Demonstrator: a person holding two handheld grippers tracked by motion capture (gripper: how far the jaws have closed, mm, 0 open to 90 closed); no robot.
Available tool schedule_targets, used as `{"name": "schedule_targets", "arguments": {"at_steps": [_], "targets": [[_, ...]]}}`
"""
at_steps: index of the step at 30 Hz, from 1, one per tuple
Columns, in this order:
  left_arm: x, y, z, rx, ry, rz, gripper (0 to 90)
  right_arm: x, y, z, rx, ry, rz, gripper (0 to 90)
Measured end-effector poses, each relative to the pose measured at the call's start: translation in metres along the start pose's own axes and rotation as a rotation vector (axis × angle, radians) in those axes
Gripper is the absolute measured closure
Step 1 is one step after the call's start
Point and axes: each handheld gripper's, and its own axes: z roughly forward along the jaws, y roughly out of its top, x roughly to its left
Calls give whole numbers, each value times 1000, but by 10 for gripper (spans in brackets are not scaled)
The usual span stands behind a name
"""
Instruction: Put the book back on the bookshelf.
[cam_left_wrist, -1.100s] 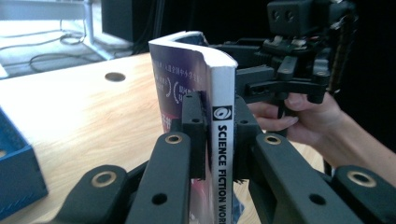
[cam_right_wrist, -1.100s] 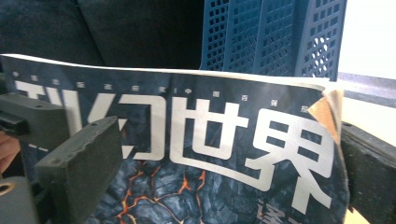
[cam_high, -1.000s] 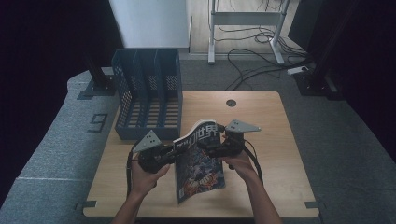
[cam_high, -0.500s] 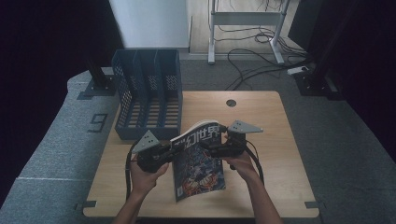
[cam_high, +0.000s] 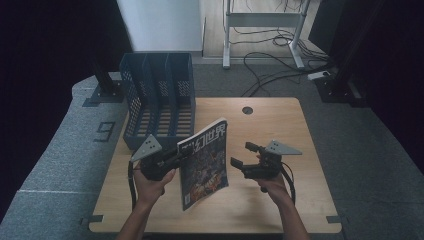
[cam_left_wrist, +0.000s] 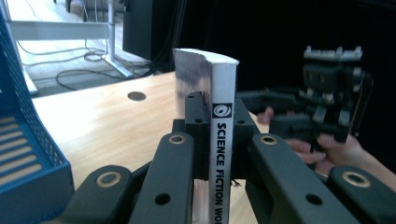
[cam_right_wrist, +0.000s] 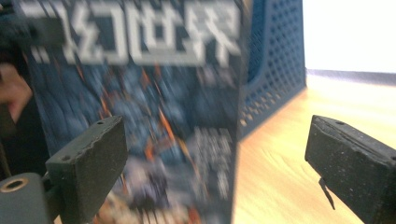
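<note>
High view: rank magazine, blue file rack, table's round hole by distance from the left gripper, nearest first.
From the left gripper:
1. Magazine, clamped in its jaws, standing upright.
2. Blue file rack, just behind, at the table's far left.
3. Round hole, far edge, off to the right.

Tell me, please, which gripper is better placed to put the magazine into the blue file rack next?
Left, probably. The left gripper is shut on the magazine at its spine, holding it upright beside the blue file rack. The right gripper is open, clear of the cover, on the magazine's far side from the rack.
</note>
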Motion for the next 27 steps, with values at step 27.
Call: {"name": "schedule_targets", "arguments": {"at_steps": [27], "targets": [[23, 60, -36, -130, 75, -2, 827, -22, -79, -10, 283, -183, -18, 76]]}}
